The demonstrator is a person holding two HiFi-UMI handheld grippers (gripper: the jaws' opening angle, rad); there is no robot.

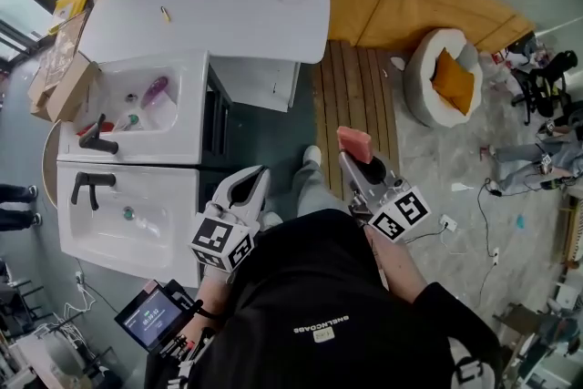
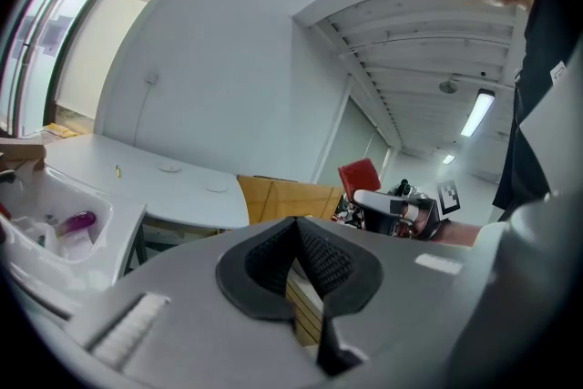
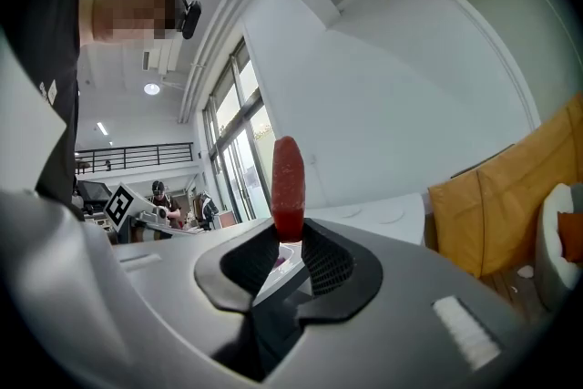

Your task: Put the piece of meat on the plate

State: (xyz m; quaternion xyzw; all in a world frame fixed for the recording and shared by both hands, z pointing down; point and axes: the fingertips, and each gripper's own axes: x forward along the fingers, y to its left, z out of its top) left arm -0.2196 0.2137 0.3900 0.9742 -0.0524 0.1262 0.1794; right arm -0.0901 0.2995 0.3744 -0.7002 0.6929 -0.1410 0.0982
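Two tongs raised, both right of sink unit [image 1: 137, 155].
- Left gripper [image 1: 255, 174] [image 2: 296, 232]: clenched on nothing, pads meeting; tips just beside sink unit's right edge.
- Right gripper [image 1: 357, 164] [image 3: 290, 249]: grasping piece of meat [image 1: 354, 144] [image 3: 288, 187]; red slab upright out of pads, well right of sink unit, above floor.
- Open floor between sink unit's right edge and meat.
- White table [image 1: 209, 5] adjoins sink unit's far edge; top mostly bare.

text: none legible | shirt print [image 1: 321, 321]: too small to read
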